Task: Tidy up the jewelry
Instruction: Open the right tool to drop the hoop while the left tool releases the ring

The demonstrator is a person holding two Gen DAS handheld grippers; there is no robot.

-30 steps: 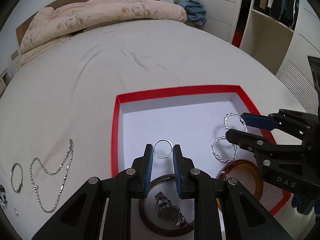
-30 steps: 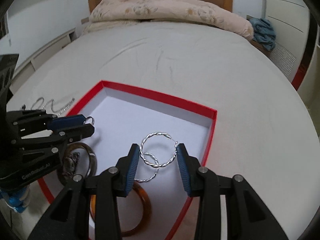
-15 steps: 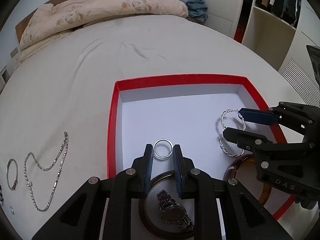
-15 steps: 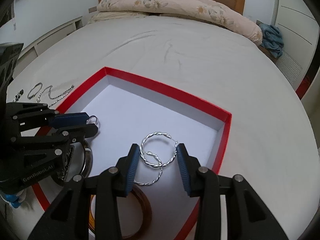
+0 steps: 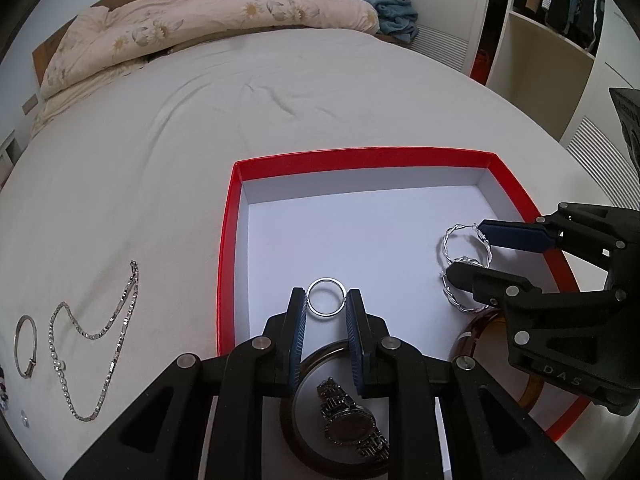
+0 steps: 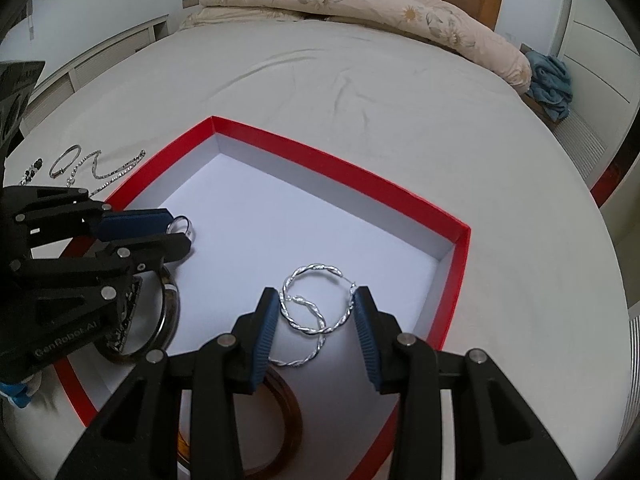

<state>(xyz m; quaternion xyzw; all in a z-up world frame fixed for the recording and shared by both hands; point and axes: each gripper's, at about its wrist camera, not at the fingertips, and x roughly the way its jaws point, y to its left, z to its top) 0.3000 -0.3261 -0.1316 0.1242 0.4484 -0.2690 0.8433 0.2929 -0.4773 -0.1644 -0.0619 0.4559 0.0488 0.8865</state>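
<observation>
A red-walled box point(image 5: 226, 240) point(image 6: 332, 164) with a white floor lies on the bed. My left gripper point(image 5: 326, 298) point(image 6: 182, 226) is shut on a small silver ring point(image 5: 326, 297) and holds it over the box floor. My right gripper point(image 6: 316, 304) point(image 5: 466, 250) is shut on a twisted silver hoop earring point(image 6: 314, 298) point(image 5: 466, 244). A second twisted hoop point(image 6: 308, 338) lies on the floor under it. A silver watch point(image 5: 352, 420) inside a dark bangle point(image 5: 290, 412) and an amber bangle point(image 6: 288, 420) lie in the box.
On the sheet left of the box lie a silver chain necklace point(image 5: 116, 336), a pearl strand point(image 5: 60, 364), a thin silver bangle point(image 5: 24, 346) and small dark beads point(image 6: 32, 170). A rolled duvet point(image 5: 192, 16) is at the headboard. A wardrobe point(image 5: 560, 20) stands right.
Both grippers have stayed shut on their pieces and drifted slightly lower and nearer over the box floor. The hoop earring now hangs closer above the second hoop.
</observation>
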